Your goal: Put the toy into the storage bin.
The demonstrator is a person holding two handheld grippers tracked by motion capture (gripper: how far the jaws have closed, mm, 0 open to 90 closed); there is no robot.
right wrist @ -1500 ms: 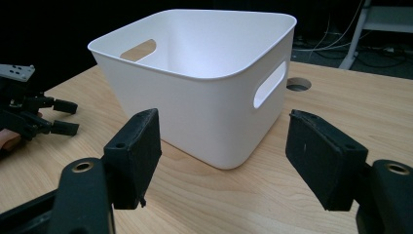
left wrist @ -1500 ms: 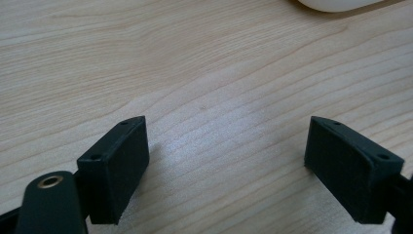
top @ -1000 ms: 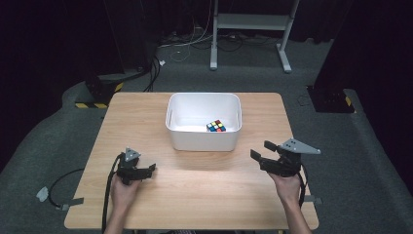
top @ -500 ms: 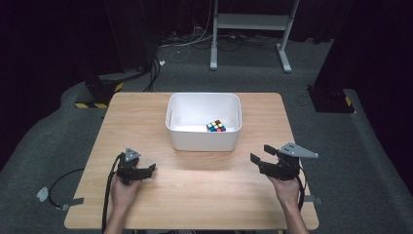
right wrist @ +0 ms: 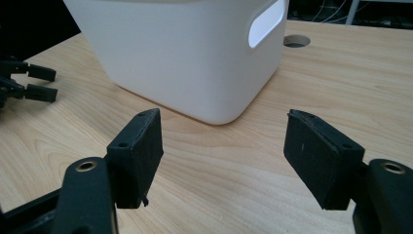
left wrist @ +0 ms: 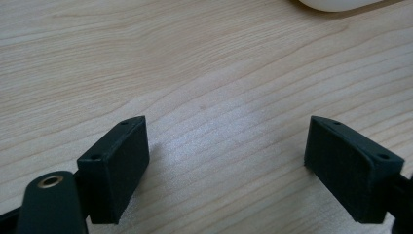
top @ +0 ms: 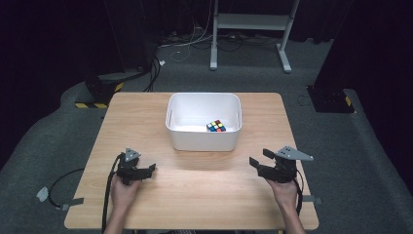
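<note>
Both the left gripper [top: 148, 169] and right gripper [top: 256, 162] hold nothing, jaws apart over bare bench [top: 204, 185]. Ahead of the right jaws, the tub [right wrist: 195, 58] is cut off; its cube [top: 215, 126] sits half-hidden.

Black left gripper [top: 146, 170] with grey three-cornered plate and trailing black cable, black right gripper [top: 256, 164] likewise plated, blocky pads [right wrist: 139, 151] with screw holes, bare forearms

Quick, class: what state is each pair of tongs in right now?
Left tongs: open, holding nothing, above bare table.
Right tongs: open, holding nothing, facing the white bin.
</note>
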